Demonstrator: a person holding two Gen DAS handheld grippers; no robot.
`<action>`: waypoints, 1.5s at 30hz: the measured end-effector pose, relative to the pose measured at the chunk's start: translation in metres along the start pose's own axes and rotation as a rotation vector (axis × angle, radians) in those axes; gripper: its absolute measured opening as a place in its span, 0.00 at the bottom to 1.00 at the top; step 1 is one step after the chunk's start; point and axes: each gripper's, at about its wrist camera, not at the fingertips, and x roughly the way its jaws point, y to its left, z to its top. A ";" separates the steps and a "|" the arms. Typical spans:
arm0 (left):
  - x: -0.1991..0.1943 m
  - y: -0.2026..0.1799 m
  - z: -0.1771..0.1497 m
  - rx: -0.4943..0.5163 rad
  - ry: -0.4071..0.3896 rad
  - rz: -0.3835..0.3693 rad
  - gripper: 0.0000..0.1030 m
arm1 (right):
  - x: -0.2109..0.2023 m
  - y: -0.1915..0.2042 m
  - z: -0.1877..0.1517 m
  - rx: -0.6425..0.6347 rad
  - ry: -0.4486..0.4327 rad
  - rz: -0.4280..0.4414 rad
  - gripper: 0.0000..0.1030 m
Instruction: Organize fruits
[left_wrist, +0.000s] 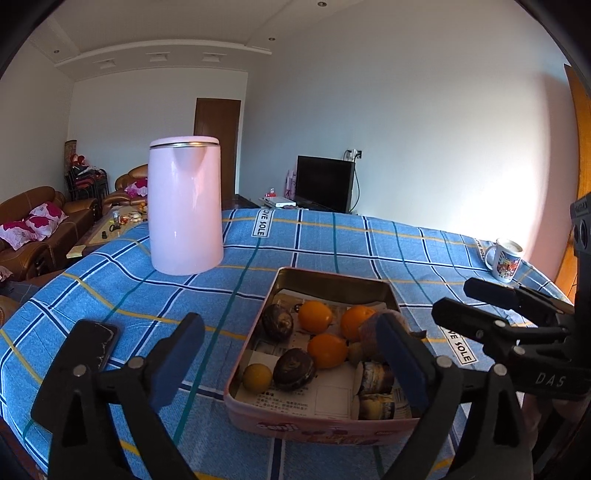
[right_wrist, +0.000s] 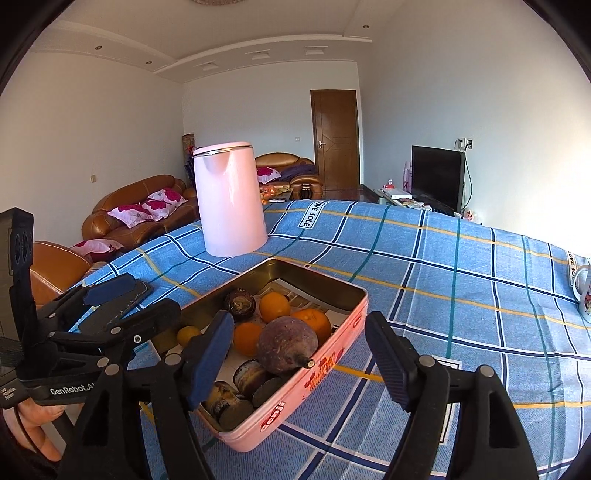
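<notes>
1. The left tool (left_wrist: 291, 354) hangs spread wide over the near end of the pink tin (left_wrist: 258, 417), gripping nothing. The right tool (right_wrist: 299, 354) is likewise spread and empty, with its left finger (right_wrist: 208, 354) over the tin's near corner and its other finger outside the tin's right wall.

2. All the fruit lies in the tin, on printed paper: oranges (left_wrist: 315, 316), a small yellow fruit (left_wrist: 257, 377), dark wrinkled passion fruits (left_wrist: 277, 321), and a larger purplish one (right_wrist: 287, 345) resting against the right wall.

3. Handling, as I judge it:
   - The oranges look firm and round. They should roll easily, so pinch each across its widest part.
   - The passion fruits seem light, with a stiff, wrinkled shell that gives better grip. Take them across the middle too.
   - The fruits touch one another, so lifting one may nudge its neighbours.
   - The small wrapped cakes (left_wrist: 375, 376) at the near end look soft. Keep the pads off them.

4. The tin is thin metal and may slide on the cloth if pushed sideways.

5. The table (left_wrist: 369, 251) wears a blue checked cloth. On it stand a pink kettle (left_wrist: 185, 206) beyond the tin, a phone (left_wrist: 101, 341) to the left and a mug (left_wrist: 506, 260) far right.

6. Beyond are brown sofas (right_wrist: 136, 214), a door (right_wrist: 335, 140) and a television (right_wrist: 437, 173).
</notes>
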 end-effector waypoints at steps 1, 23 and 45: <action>-0.001 -0.001 0.000 0.001 -0.004 -0.001 0.94 | -0.004 0.000 0.000 0.000 -0.007 -0.003 0.73; -0.017 -0.027 0.001 0.041 -0.026 -0.029 0.97 | -0.060 -0.010 -0.006 0.025 -0.117 -0.054 0.80; -0.023 -0.033 0.004 0.056 -0.042 -0.025 0.97 | -0.066 -0.014 -0.010 0.035 -0.124 -0.056 0.81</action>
